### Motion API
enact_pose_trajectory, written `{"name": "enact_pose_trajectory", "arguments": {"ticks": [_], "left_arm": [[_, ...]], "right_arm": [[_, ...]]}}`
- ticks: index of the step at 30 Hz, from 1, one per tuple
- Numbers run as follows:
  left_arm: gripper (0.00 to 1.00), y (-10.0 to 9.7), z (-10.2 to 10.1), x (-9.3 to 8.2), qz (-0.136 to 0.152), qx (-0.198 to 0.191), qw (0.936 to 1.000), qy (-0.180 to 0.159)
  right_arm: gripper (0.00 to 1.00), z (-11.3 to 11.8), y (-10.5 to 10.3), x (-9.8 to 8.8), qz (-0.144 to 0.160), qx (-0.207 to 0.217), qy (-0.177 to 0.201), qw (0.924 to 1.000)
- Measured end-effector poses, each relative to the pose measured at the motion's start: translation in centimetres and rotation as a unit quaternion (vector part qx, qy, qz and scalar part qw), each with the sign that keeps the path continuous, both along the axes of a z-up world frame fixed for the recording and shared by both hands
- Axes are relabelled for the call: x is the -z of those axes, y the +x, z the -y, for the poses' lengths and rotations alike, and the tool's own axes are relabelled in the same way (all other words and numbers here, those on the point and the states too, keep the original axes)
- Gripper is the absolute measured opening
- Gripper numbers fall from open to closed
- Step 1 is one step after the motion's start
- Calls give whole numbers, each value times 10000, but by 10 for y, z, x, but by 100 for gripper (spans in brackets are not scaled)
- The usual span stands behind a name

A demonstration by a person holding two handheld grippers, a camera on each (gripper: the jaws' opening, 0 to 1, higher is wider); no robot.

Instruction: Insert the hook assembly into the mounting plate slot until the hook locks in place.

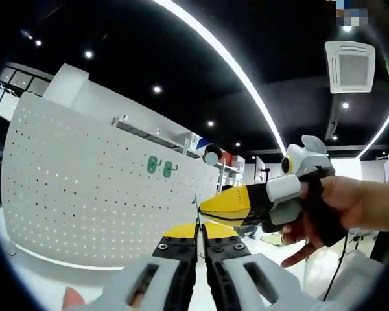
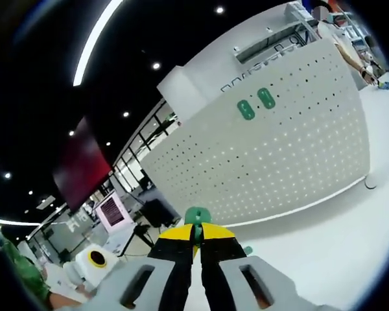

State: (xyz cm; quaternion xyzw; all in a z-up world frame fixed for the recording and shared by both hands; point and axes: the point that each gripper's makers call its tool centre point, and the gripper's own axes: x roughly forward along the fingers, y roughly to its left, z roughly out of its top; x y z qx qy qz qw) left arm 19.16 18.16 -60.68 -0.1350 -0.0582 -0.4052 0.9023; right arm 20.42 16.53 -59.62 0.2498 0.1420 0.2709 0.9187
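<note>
Yellow-tipped black jaws of the left gripper (image 1: 200, 234) sit pressed together at the bottom of the left gripper view, clenched on what looks like a thin metal pin rising between them. Beyond them stands the white perforated pegboard panel (image 1: 84, 188), the mounting plate, upright and well apart. Two green oval hook plates (image 1: 160, 167) are mounted on the pegboard's upper part.

In the right gripper view, the right gripper (image 2: 195, 238) is clamped on a green plastic hook assembly (image 2: 196, 217), whose rounded head pokes up just past the jaw tips. From that hook the pegboard lies ahead and above, with the mounted green plates high on its face. Both grippers seem similarly far off, so the right one must carry it forward into a pegboard slot.
</note>
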Motion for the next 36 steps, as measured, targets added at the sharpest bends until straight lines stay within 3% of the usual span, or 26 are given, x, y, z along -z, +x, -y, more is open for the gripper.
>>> {"name": "enact_pose_trajectory", "arguments": {"ticks": [5,15,22,28,36], "left_arm": [[5,0,1,-1,21,31,9999,114],[15,-3,2,10,-63,141,9977,667],[36,-11,3,11,-95,408,9965,721],[50,-24,9,22,-349,930,9902,978],[74,-33,5,16,-345,1037,9870,1176]], "right_arm": [[2,4,1,0,124,89,-133,9998],[2,5,3,-2,350,175,-388,9985],[2,6,3,-2,405,177,-472,9979],[2,9,2,0,423,198,-491,9977],[2,9,3,4,446,228,-551,9972]]}}
